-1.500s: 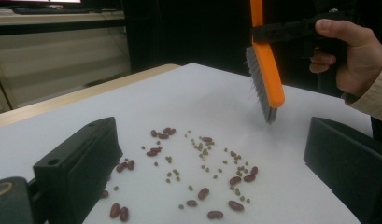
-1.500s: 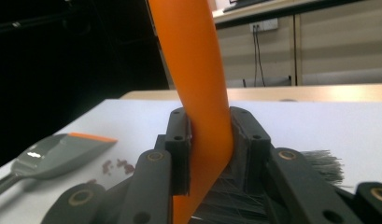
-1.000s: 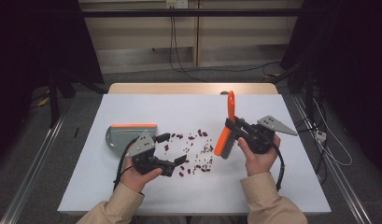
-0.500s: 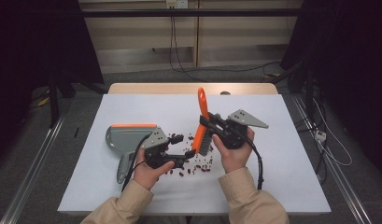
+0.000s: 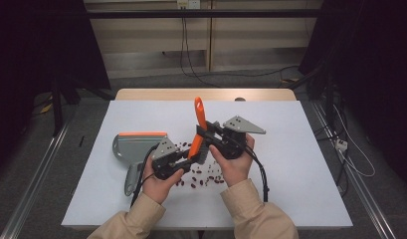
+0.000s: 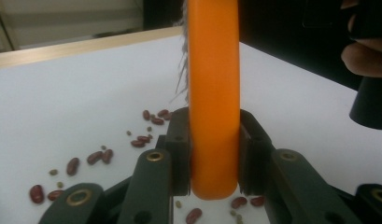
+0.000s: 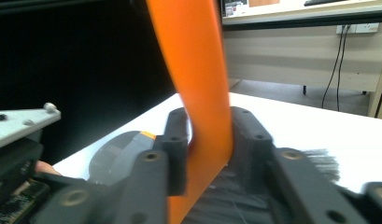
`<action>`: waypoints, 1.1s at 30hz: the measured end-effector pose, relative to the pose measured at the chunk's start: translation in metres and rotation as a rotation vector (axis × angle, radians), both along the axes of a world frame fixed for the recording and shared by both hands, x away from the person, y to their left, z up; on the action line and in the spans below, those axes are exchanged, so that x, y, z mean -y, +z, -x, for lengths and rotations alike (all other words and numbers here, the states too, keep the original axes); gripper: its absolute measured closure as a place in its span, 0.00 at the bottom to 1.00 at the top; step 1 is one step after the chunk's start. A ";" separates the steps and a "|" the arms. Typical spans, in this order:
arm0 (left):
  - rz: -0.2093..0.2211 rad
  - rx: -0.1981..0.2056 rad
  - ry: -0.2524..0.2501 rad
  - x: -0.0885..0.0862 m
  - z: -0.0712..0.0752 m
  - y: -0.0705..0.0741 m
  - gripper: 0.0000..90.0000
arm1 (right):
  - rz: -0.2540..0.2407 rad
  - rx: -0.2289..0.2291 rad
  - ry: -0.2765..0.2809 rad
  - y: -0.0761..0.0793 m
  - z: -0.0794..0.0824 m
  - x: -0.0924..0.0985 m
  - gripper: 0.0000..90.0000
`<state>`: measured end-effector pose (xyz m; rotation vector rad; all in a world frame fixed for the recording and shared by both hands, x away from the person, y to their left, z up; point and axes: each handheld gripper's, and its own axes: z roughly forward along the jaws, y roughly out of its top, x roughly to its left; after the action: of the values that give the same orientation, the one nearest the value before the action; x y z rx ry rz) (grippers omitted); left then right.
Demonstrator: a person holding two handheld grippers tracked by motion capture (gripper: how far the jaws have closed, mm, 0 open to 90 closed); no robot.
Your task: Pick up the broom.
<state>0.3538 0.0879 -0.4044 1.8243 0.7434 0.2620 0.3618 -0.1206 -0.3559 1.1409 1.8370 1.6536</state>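
Observation:
A brush point(image 5: 198, 117) with an orange handle stands nearly upright over the middle of the white table point(image 5: 300, 164), held between both hands. My left gripper point(image 5: 190, 153) has just been closing and is shut on the lower orange part; in the left gripper view both pads press the brush point(image 6: 213, 93). My right gripper point(image 5: 205, 137) has just been opening. In the right gripper view the brush handle point(image 7: 198, 70) stands between its jaws, with a thin gap at the left pad. Dark bristles point(image 7: 235, 196) lie below. Red beans point(image 5: 203, 177) are scattered beneath the hands.
A grey dustpan point(image 5: 134, 147) with an orange front lip lies flat at the left, its handle toward the near edge; the dustpan point(image 7: 118, 158) also shows past the right jaws. Beans point(image 6: 97, 156) dot the table ahead of the left gripper. Cables trail from both grippers.
The right hand carried the brush leftward to the left gripper. The left jaws, wide a second ago, closed on the brush's orange part. The right jaws loosened slightly.

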 end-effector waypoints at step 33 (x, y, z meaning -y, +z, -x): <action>-0.028 0.224 0.094 0.007 0.015 0.014 0.65 | -0.158 -0.262 -0.122 -0.010 -0.003 -0.027 0.78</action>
<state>0.3384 0.0809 -0.3908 1.7535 0.6708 0.5322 0.3651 -0.0939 -0.3661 1.5707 1.7692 1.6679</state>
